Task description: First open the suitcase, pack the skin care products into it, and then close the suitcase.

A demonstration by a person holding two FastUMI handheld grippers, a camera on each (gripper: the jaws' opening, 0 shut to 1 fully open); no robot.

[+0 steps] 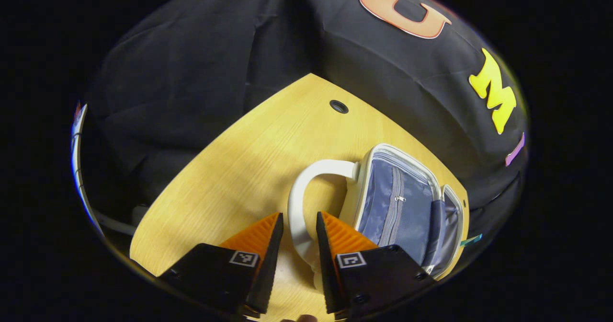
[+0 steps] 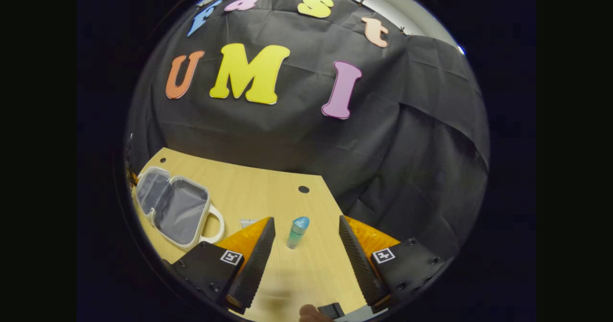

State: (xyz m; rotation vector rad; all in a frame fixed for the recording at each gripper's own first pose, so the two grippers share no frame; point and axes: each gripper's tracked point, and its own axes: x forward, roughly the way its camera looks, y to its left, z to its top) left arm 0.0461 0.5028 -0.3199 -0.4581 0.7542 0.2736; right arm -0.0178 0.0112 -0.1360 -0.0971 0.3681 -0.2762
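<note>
Left gripper view: left gripper (image 1: 299, 226), jaws slightly apart, straddling the white handle (image 1: 298, 202) of the suitcase (image 1: 407, 202); can't tell if pads touch it. Suitcase lies open on the table (image 1: 249, 168) at 3 o'clock of the jaws, grey lining w/ zip pocket showing.

Right gripper view: suitcase (image 2: 172, 207) open at 9 o'clock, near table's (image 2: 268, 188) left edge. Right gripper (image 2: 306, 235), jaws wide apart, holding nothing. Skin care bottle (image 2: 297, 232), blue cap, stands upright on table between the jaws at 12 o'clock, untouched, well apart from suitcase.
</note>
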